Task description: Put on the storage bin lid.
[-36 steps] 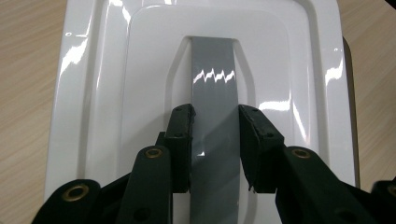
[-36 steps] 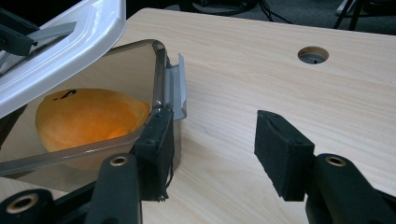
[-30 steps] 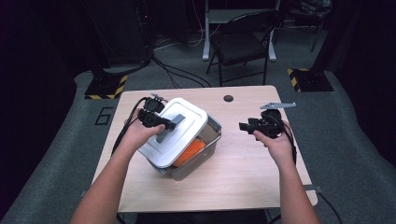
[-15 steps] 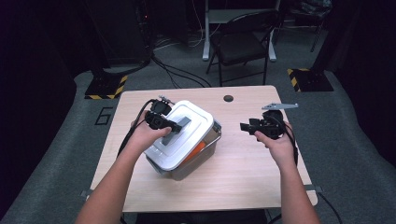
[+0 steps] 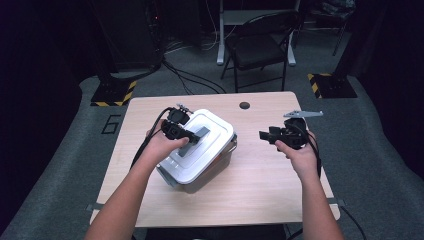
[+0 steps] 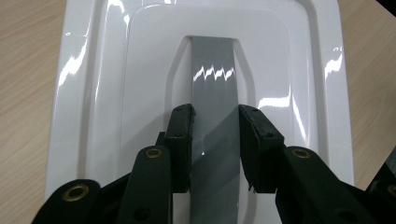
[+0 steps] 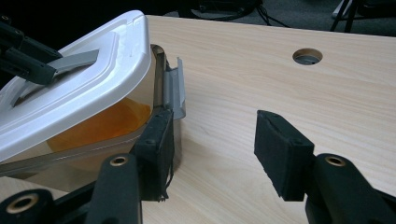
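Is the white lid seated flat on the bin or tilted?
Tilted: the white lid sits askew, raised off the bin; left gripper clamps its grey handle.

The glossy white plastic lid (image 6: pixel 116 93) carries a flat grey handle strip (image 6: pixel 215 93) down its middle, and bright glints streak both. Under it, the clear plastic box (image 7: pixel 116 140) shows a glowing orange thing (image 7: pixel 100 123) inside, with a dull grey latch clip (image 7: pixel 173 91) at its end. The pale wooden table (image 5: pixel 260 175) has fine, light-brown grain. The left gripper (image 6: pixel 215 140) and right gripper (image 7: pixel 212 154) are matt black with brass-coloured rivets. Yellow-and-black hazard stripes mark the dark floor stands (image 5: pixel 112 92).
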{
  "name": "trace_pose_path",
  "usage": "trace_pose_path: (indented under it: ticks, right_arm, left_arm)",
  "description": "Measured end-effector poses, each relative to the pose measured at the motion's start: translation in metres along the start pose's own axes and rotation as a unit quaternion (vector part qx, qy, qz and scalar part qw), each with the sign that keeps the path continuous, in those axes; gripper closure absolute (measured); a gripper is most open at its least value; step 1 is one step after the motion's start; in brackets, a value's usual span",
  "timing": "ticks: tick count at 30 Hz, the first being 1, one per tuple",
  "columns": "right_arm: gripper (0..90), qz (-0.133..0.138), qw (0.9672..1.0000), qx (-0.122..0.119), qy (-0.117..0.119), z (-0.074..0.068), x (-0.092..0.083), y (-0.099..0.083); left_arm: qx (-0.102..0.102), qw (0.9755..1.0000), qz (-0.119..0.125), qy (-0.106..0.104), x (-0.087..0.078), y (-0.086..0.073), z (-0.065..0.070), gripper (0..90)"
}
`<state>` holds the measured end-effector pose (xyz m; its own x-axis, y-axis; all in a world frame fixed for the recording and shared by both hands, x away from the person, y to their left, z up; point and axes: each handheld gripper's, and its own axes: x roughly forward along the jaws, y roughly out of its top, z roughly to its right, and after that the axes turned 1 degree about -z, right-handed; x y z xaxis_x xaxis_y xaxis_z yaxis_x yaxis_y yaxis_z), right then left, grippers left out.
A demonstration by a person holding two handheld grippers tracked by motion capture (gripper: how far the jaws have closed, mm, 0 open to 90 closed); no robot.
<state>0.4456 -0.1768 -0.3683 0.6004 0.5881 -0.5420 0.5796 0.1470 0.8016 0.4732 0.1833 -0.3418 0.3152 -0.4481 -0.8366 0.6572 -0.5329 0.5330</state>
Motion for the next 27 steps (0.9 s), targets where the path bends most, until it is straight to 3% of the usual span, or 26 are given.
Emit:
trace_pose_path:
  ticks: [10, 15, 27]
  right_arm:
    - [47.2, -0.002, 1.0, 0.0, 0.002, -0.001, 0.001, -0.001]
    - [47.3, -0.004, 1.0, 0.004, 0.001, 0.0, 0.002, -0.001]
    - [47.2, -0.003, 1.0, 0.004, 0.0, 0.003, 0.002, -0.002]
  left_arm:
    - [0.001, 1.0, -0.001, -0.001, 0.006, -0.001, 0.003, 66.3]
    - [0.008, 0.9998, -0.016, -0.002, 0.012, -0.002, 0.002, 66.3]
    - [0.014, 0.9996, -0.024, -0.003, 0.02, -0.001, 0.003, 66.3]
